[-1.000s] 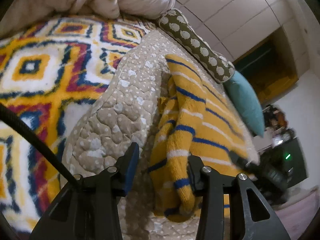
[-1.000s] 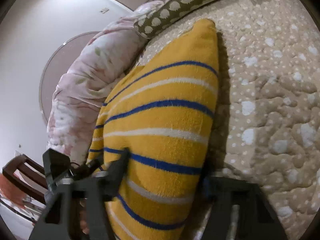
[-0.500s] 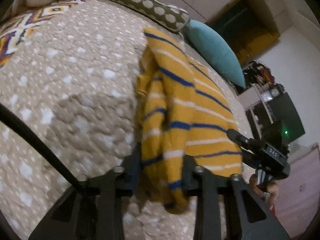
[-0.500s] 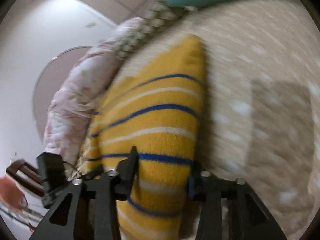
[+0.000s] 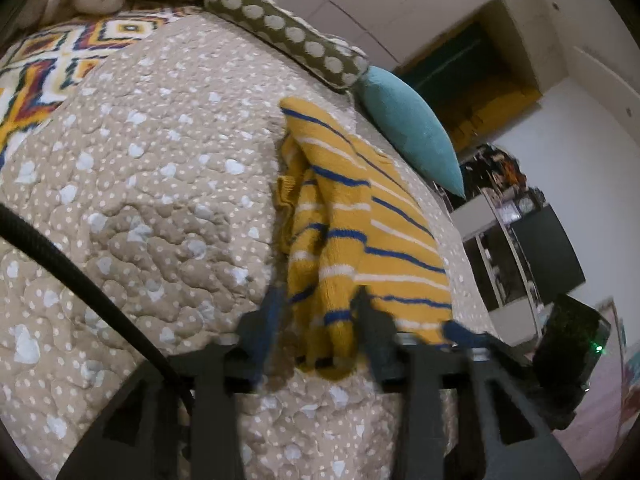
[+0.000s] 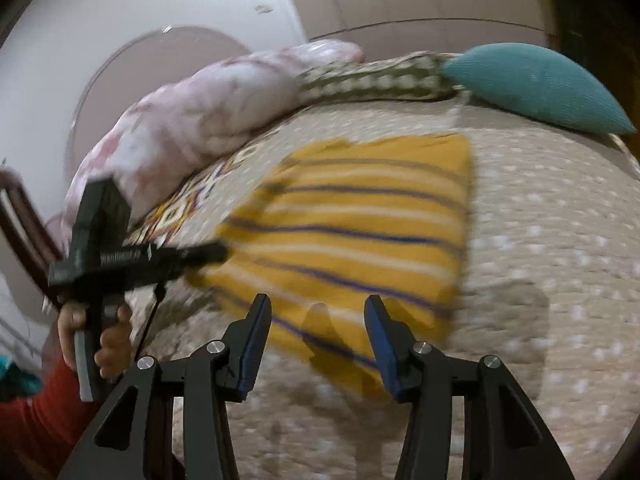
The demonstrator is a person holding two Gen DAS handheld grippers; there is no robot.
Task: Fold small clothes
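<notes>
The only writing is a small white marking on the body of the left claw (image 5: 320,312), seen from the right wrist view, and it is too blurred to read. The sweater (image 5: 360,216) is knitted, mustard yellow with thin blue and white stripes; it lies folded on the beige quilted bed cover (image 5: 160,184) with white dots, and one sleeve hangs toward the near edge. At the far left lies a blanket with coloured diamonds (image 5: 48,72), then a black cable (image 5: 80,280) crosses the view. The left claw has just been opening; it is released, with the sleeve between its jaws. Behind are an olive dotted bolster (image 5: 288,36) and a teal cushion (image 5: 412,132). The right claw (image 6: 318,320) has also just been opening and stands released above the near edge of the sweater, gripping nothing.
</notes>
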